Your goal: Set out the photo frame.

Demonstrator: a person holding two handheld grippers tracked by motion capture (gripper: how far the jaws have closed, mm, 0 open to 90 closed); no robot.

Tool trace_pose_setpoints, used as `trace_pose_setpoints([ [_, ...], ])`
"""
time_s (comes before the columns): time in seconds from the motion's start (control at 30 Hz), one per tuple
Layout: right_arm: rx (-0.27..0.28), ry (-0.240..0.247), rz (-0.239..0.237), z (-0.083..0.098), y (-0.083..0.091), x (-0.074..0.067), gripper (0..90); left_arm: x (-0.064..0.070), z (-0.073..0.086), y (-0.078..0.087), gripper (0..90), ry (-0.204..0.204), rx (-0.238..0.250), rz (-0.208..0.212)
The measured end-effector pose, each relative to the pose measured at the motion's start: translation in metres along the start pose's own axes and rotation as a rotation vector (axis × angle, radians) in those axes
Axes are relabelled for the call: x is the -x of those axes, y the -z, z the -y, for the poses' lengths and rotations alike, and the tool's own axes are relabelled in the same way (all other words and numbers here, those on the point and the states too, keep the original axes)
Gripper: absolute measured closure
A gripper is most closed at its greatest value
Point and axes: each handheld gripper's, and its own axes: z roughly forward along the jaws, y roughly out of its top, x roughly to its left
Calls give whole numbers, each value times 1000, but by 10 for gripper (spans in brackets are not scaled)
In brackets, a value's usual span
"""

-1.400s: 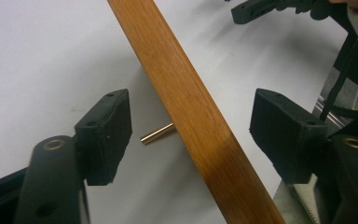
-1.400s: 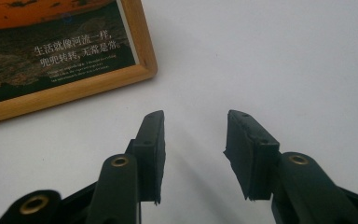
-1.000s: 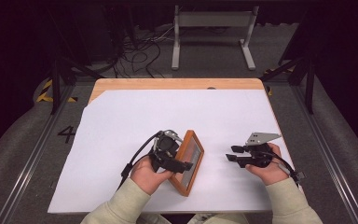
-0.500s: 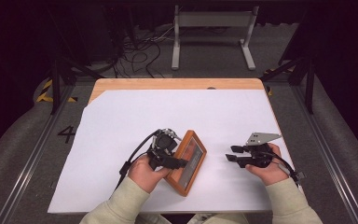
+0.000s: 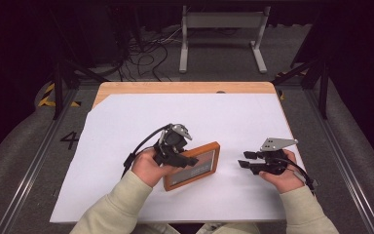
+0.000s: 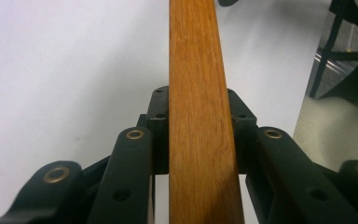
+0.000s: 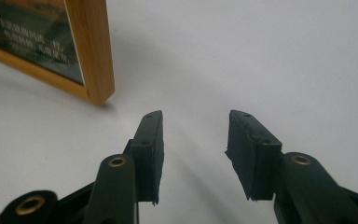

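L hand (image 5: 148, 165): comes in from bottom edge, cream sleeve, near front of table.
L gripper (image 5: 187, 161): jaws have just been closing; now clamped on wooden picture frame (image 5: 195, 165), pads pressing both faces of its edge, seen up close in L gripper view (image 6: 198, 135).
Frame: tilted, L side raised in the grip, far corner touching or just above the white sheet (image 5: 126, 126); sits centre-front, betw. the 2 grippers. Dark print w/ pale text under glass (image 7: 28, 28).
R hand (image 5: 285, 175): front right, just beside table edge.
R gripper (image 5: 246, 160): jaws part-open, nothing betw. them (image 7: 193, 135); points at frame, near but apart.
Table (image 5: 185, 87): wood rim showing at far edge.
Beyond: cables (image 5: 146, 53) on floor, grey metal stand (image 5: 221, 29).
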Motion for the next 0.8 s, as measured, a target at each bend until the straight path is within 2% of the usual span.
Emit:
trace_pose_setpoints([
  [0.07, 0, -4, -3, 1, 0, 0, 564, -8, -3, 3, 704, -46, 10, 32],
  [0.27, 4, -3, -8, 1, 0, 1, 561, -32, -10, 6, 704, -195, 60, 176],
  [0.37, 3, -3, -8, 2, 0, 1, 560, -44, -13, -1, 703, -254, 49, 247],
  [0.47, 6, -6, -8, 3, 1, 2, 560, -52, -14, -9, 703, -265, 42, 285],
  [0.53, 7, -9, -6, 4, 3, 2, 559, -54, -15, -12, 703, -274, 42, 289],
  [0.63, 10, -13, -4, 5, 4, 4, 556, -60, -13, -19, 702, -249, 55, 303],
  [0.8, 16, -16, -3, 5, 6, 4, 550, -63, -5, -30, 700, -239, 3, 283],
])
